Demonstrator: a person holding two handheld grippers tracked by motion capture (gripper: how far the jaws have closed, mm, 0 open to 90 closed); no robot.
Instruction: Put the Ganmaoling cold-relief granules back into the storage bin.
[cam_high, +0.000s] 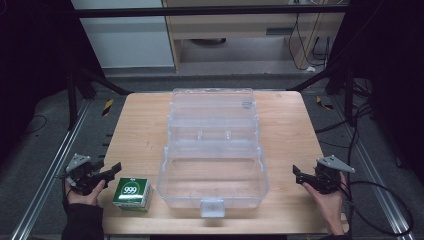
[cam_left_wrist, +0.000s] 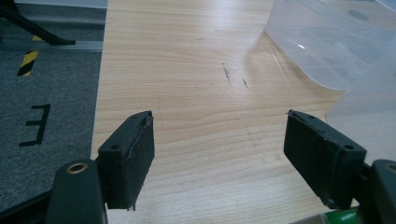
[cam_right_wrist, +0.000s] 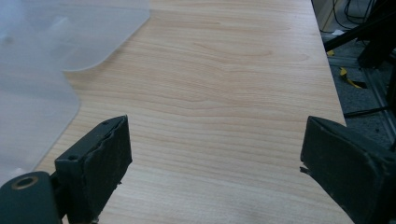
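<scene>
Green box just right of left tongs; tongs open, empty.

The clear plastic organizer box lies open at the middle of the table, between the 2 grippers. The small carton sits just right of the left gripper, close beside the box's near left corner. The right gripper hovers right of the box, apart from it.

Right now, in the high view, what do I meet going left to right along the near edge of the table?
left gripper → green box → clear plastic case → right gripper
</scene>
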